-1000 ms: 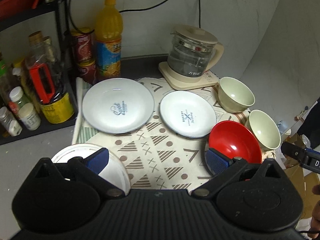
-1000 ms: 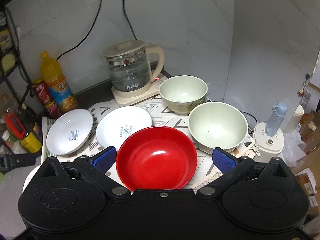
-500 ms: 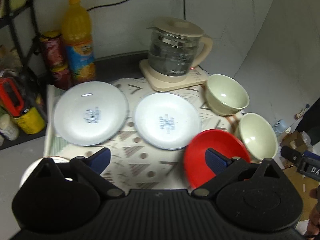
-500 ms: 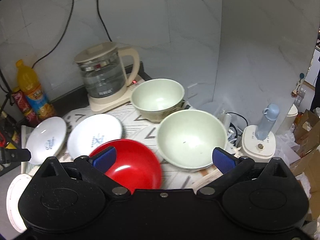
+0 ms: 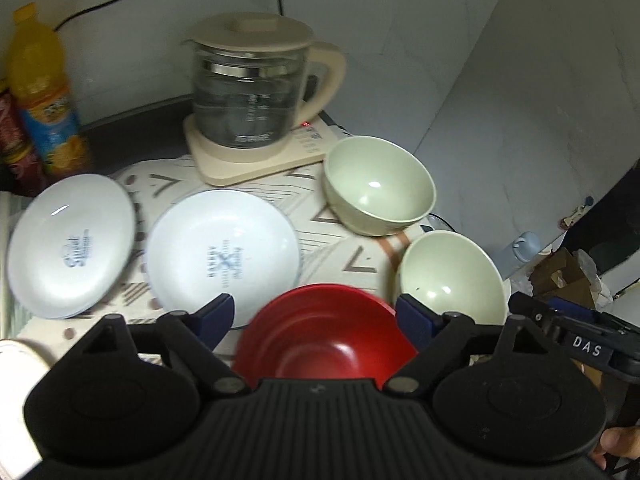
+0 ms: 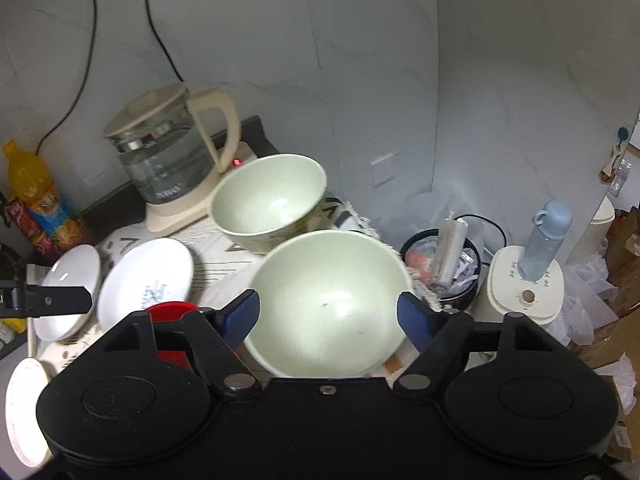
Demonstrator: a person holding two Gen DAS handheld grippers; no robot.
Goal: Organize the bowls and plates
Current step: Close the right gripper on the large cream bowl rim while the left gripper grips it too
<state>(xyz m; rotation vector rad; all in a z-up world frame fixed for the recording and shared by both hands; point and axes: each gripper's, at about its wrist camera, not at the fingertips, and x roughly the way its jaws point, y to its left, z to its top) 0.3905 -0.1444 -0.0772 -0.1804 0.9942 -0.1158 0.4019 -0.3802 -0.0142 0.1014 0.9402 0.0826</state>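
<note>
**Both jaw pairs parted and narrowing over separate bowls**

Jaws on both tools are seen parted with nothing pressed between the pads, and both pairs have just been closing. The left gripper (image 5: 314, 314) is framed over the red bowl (image 5: 324, 340), whose rim shows between the blue pads without visible contact. The right gripper (image 6: 328, 312) is framed likewise over the near green bowl (image 6: 328, 300); whether its pads touch the rim cannot be told. One bowl per tool is apparently being lined up so that rims can be pinched and the bowls nested.

From the red bowl outward in the left view, the near green bowl (image 5: 450, 276) is found at 2 o'clock just beside it, and the far green bowl (image 5: 378, 186) at 1 o'clock. A small white plate (image 5: 224, 256) lies at 10 o'clock, with a larger white plate (image 5: 70, 244) farther left, the two edges close. All are spread singly on a patterned cloth (image 5: 340, 248), so stacking is judged not yet begun. A glass kettle (image 5: 256, 92) stands at 12 o'clock, and an orange juice bottle (image 5: 44, 92) at 10 o'clock by the wall.
</note>
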